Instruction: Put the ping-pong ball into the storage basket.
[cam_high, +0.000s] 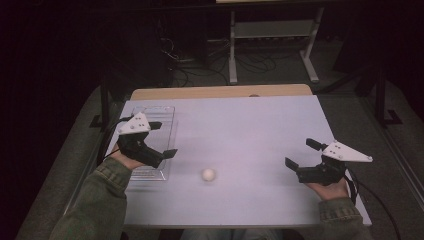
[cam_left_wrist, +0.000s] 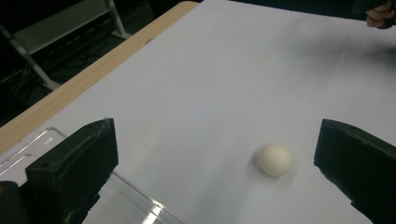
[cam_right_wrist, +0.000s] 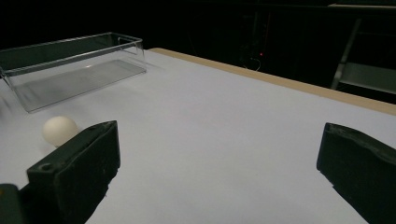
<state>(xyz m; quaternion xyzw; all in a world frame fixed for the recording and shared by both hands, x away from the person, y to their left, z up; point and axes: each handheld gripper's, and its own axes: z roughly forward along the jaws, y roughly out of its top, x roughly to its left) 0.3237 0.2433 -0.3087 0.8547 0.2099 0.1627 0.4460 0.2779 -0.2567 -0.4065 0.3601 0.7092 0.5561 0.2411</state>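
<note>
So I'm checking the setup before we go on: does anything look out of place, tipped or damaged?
Nothing stands out. The white ball sits loose on the table, outside the clear tray, which lies flat and empty at the left edge. Both claws, left and right, are open and hold nothing.

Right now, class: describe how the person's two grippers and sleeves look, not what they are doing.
Each hand holds a black gripper with two blocky black jaws and a pale grey three-cornered plate on top, marked with small dark dots: the left gripper, the right gripper. A dark cable trails from the right one. Both sleeves are olive green with ribbed cuffs.
</note>
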